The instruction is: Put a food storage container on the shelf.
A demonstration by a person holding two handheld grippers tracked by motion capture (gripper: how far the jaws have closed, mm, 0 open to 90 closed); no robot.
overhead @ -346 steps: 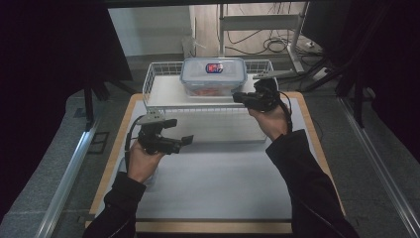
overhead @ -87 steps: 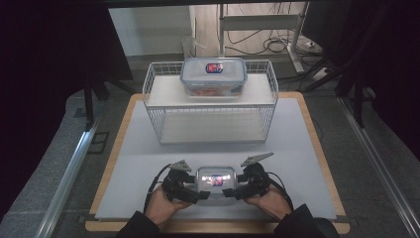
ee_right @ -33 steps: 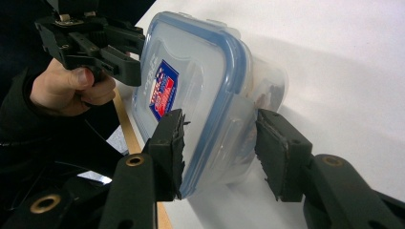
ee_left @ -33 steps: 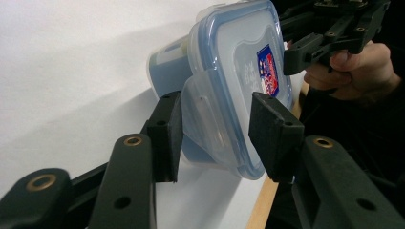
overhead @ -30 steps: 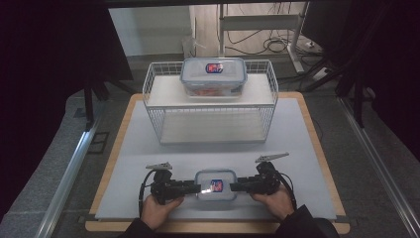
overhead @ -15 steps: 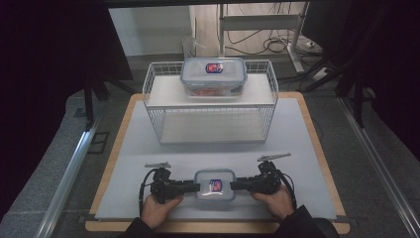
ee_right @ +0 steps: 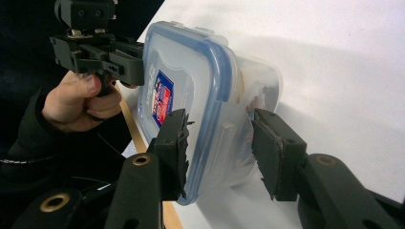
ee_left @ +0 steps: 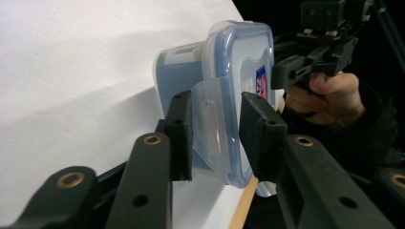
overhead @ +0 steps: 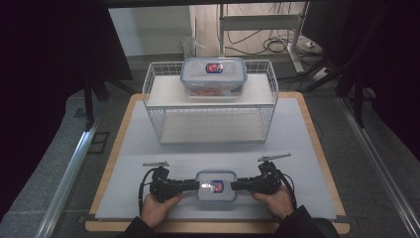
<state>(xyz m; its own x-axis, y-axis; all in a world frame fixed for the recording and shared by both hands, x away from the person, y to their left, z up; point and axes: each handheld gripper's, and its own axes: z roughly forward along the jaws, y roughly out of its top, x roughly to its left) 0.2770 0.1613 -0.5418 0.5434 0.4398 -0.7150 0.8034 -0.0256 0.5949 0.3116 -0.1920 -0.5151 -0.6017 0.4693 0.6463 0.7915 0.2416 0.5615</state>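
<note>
A small clear container (overhead: 216, 185) with a blue-rimmed lid and a red-and-blue label lies on the white mat (overhead: 148, 144) near the front edge. My left gripper (overhead: 197, 185) lies level at its left end and my right gripper (overhead: 234, 186) at its right end. In the left gripper view the jaws (ee_left: 216, 136) have just been closing. One pad rests on the clear latch flap (ee_left: 210, 119), the other on the lid rim. In the right gripper view the jaws (ee_right: 218, 148) clamp the opposite flap (ee_right: 234, 133) and lid edge of the container (ee_right: 191, 71).
A white wire basket (overhead: 148, 89) stands at the back of the mat, with a larger blue-lidded container (overhead: 213, 77) on its upper shelf. The wooden board's edge (overhead: 118, 148) frames the mat. Open mat lies between the basket and the hands.
Long ago both hands were up by the basket and no small container lay on the mat. Over the last second the hands and container have kept still.
</note>
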